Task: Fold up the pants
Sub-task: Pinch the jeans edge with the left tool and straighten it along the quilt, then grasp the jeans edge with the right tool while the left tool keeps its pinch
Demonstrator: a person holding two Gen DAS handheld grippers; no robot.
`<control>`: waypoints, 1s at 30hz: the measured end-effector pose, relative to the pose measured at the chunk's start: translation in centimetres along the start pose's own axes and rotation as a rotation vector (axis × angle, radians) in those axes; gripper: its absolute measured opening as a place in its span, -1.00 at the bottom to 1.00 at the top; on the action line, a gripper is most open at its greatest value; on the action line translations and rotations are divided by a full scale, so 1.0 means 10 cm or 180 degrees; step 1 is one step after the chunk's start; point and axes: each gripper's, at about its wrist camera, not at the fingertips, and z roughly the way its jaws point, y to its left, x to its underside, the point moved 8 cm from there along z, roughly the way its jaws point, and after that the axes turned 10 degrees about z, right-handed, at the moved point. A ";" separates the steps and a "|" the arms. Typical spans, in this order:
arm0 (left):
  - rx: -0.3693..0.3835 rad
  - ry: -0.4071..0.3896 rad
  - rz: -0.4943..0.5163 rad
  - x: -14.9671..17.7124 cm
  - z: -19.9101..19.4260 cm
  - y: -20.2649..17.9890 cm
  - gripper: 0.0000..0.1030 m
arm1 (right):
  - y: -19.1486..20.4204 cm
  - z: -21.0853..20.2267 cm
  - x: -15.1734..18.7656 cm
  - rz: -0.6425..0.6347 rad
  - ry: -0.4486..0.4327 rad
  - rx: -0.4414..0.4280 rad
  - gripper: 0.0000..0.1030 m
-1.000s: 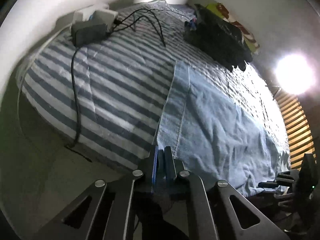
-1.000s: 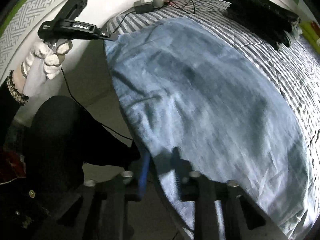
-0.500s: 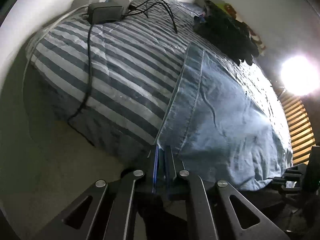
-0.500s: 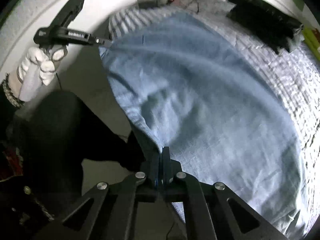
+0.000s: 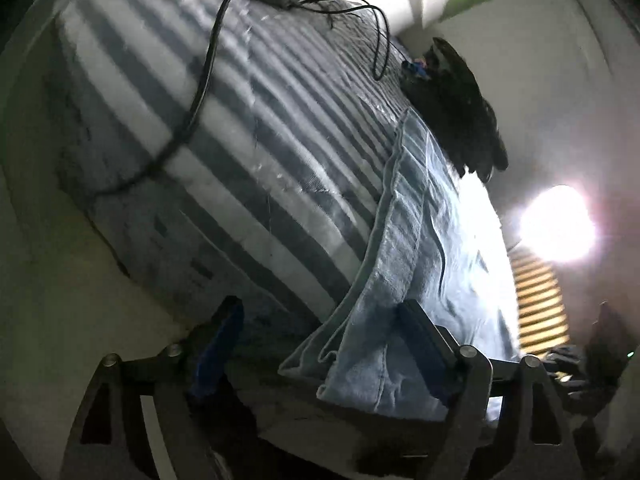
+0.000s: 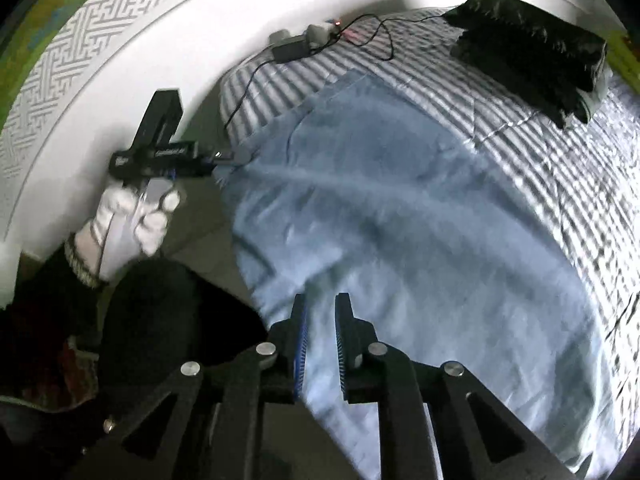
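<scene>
— Why do the pants [image 5: 420, 240] lie flat on the striped bed [image 5: 240, 120]?

— So I can fold them. My left gripper [image 5: 320, 336] is opening, the hem loose between. My right gripper [image 6: 320, 340] is opening a little, holding nothing.

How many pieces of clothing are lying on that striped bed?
2, as far as shows. Light blue pants spread across the near side of the bed, their edge overhanging. A dark folded bundle, probably clothing, sits at the far corner. Others could be out of view.
</scene>
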 end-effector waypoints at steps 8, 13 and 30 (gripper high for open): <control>-0.0014 0.0077 0.0177 -0.02 -0.10 -0.23 -0.34 | -0.09 0.14 -0.01 0.0121 0.0014 0.0086 -0.77; -0.0268 0.0073 0.0299 -0.10 -0.33 -0.44 -0.54 | -0.20 0.11 0.04 0.0278 -0.0055 0.0080 -0.77; -0.0979 0.0044 0.1129 0.14 -0.66 -1.08 -0.74 | 0.26 0.76 -1.19 0.1033 0.0166 -0.0616 -0.12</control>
